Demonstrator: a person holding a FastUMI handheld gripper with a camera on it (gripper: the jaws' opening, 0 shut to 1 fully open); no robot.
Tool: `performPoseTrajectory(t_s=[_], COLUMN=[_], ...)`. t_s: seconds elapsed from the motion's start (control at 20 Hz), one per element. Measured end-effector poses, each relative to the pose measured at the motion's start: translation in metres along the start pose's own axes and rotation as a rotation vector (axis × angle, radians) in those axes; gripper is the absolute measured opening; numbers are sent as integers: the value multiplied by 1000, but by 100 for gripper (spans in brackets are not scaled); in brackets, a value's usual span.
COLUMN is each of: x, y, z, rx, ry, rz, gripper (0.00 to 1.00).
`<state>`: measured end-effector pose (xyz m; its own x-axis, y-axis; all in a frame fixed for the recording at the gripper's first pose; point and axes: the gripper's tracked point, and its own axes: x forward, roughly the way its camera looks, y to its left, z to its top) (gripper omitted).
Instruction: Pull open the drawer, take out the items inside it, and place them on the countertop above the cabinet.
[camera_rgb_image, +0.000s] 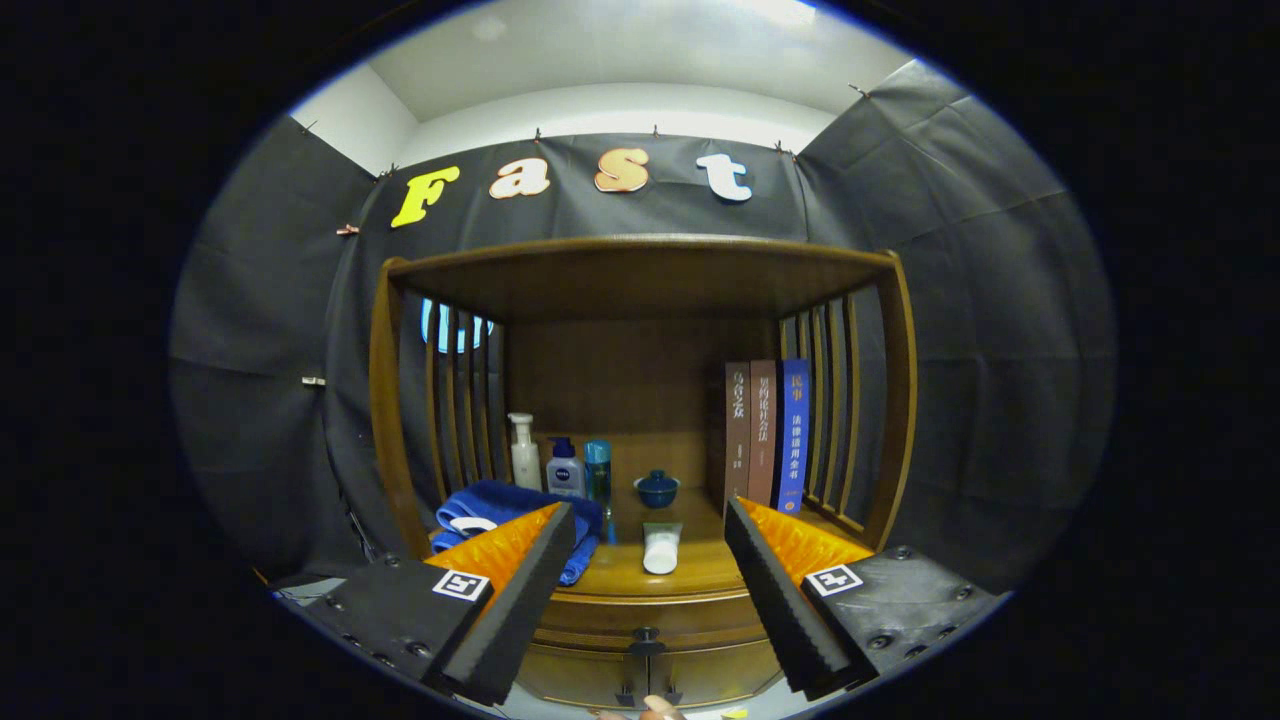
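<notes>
Gripper view, near to far. The hand-held gripper (646, 655) has its two fingers spread wide apart, nothing held between them; each finger (520, 600) carries a small square marker tag on its upper block. At the very bottom, between the fingers, a fingertip of a person's hand (655, 708) is just visible.

Directly ahead and below the fingers is the front of a wooden cabinet (645, 420). Its drawer (650, 665) sits closed, flush with the cabinet front, with a dark metal handle (647, 640) at its centre, lying between the two fingers. The drawer's contents cannot be seen.

Above the drawer is the worktop (690, 575), a wooden surface under a top shelf and between slatted side rails. A white tube (660, 548) lies near the front edge, cap toward the viewer, between the fingers. A folded blue towel (500, 505) rests at the left, partly hidden by the left finger.

Farther back, a white pump bottle (524, 452), a bottle with a dark blue cap (565, 470) and a slim teal bottle (598, 470) stand upright in a row, just beside one another. A small dark blue lidded bowl (657, 488) sits near the centre. Three books (767, 435) stand upright at the right, spines outward, against the right rail.

Behind the cabinet hangs the black cloth wall (960, 280).
</notes>
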<state>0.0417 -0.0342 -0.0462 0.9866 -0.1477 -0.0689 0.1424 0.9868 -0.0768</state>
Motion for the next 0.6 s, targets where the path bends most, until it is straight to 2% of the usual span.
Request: performPoseTrajectory(t_s=[0.35, 0.6], x=[-35, -55], y=[9, 17], z=[42, 54], rx=[-5, -8], ry=[-38, -49], rz=[29, 42], gripper=[99, 99])
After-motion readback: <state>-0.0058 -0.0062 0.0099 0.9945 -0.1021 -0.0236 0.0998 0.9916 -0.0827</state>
